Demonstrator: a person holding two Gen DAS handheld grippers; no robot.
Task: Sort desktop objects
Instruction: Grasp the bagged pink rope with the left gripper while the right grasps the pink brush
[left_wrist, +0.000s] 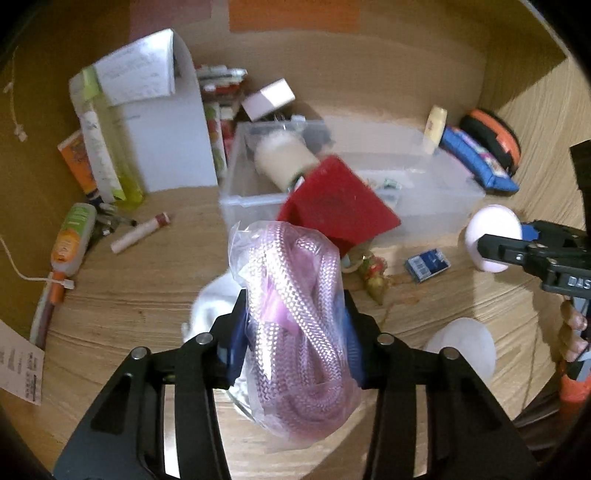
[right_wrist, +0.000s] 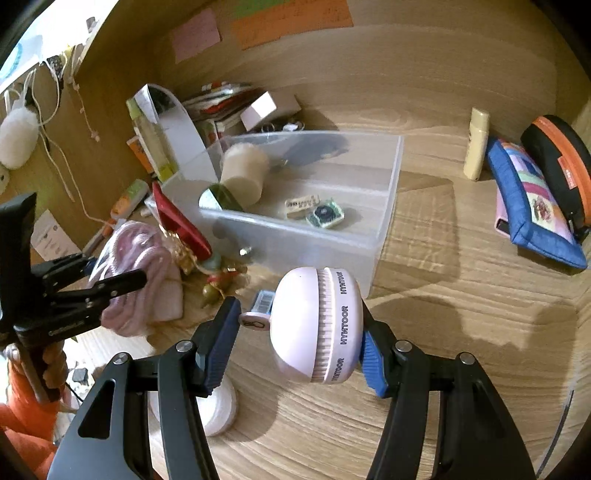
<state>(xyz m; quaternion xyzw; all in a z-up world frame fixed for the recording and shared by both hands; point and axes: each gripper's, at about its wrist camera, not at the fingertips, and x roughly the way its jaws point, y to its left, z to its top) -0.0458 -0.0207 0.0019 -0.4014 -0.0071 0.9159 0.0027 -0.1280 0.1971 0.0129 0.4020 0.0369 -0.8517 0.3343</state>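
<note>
Above the desk (left_wrist: 147, 314), the left hand-held gripper (left_wrist: 293, 336) clamps the bagged rope (left_wrist: 295, 314), lengthwise along its fingers.

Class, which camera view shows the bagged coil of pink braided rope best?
The left wrist view: the bagged pink braided rope fills the centre, weave visible. The right wrist view shows it small and blurred at the left edge.

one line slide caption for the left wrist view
Left gripper clamps a bagged pink braided cord above the cluttered wooden desk, facing a clear plastic bin.
</note>
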